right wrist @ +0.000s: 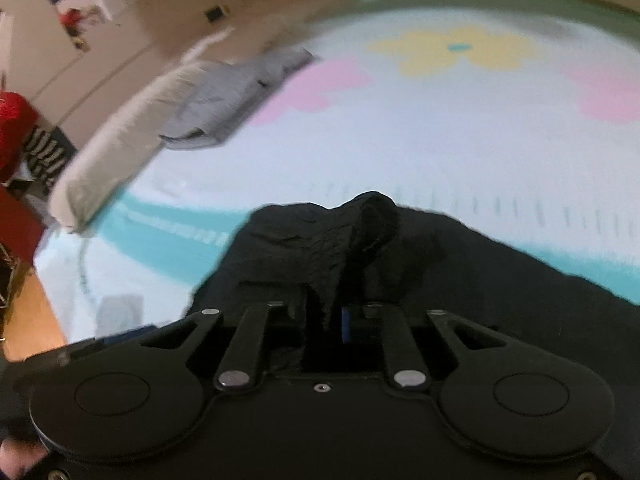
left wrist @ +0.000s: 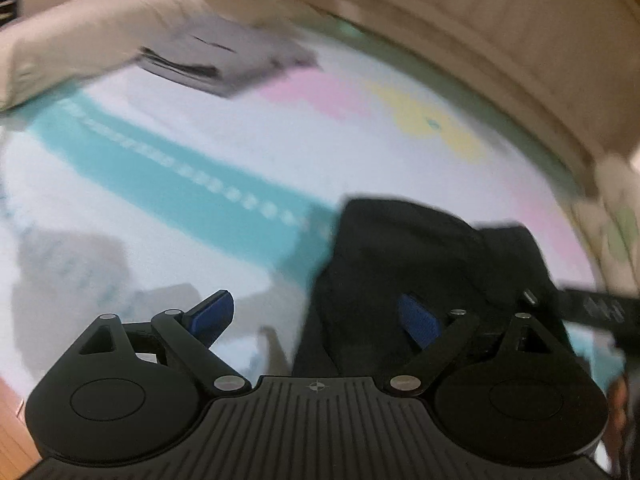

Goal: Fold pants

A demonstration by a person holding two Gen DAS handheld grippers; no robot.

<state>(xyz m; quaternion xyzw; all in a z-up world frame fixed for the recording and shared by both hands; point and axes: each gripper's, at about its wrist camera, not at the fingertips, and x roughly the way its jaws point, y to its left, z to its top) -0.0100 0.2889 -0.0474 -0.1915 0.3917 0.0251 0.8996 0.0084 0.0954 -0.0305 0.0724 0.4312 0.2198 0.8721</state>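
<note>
The pants [right wrist: 400, 264] are a black heap on the bed [right wrist: 400, 152], filling the lower middle and lower right of the right wrist view and the lower right of the left wrist view. The right gripper [right wrist: 332, 320] has its jaws drawn narrow on a ridge of the black cloth, which rises in a crumpled peak just ahead of the fingers. The left gripper [left wrist: 316, 316] stands wide with nothing between its blue pads [left wrist: 212, 312]; its right pad lies over the edge of the pants, the left one over bare sheet. The cloth looks thin, light and limp, creasing and draping wherever it is lifted, so a pinch in the middle would likely only raise a tent and leave the rest dragging. It seems neither slippery nor fragile. A better hold would probably be on a firm edge, the waistband or a hem, with one gripper at each corner so the fabric can be spread flat first. A grey folded garment [right wrist: 236, 96] and a pillow [right wrist: 120, 148] lie at the upper left, well apart from the pants.
</note>
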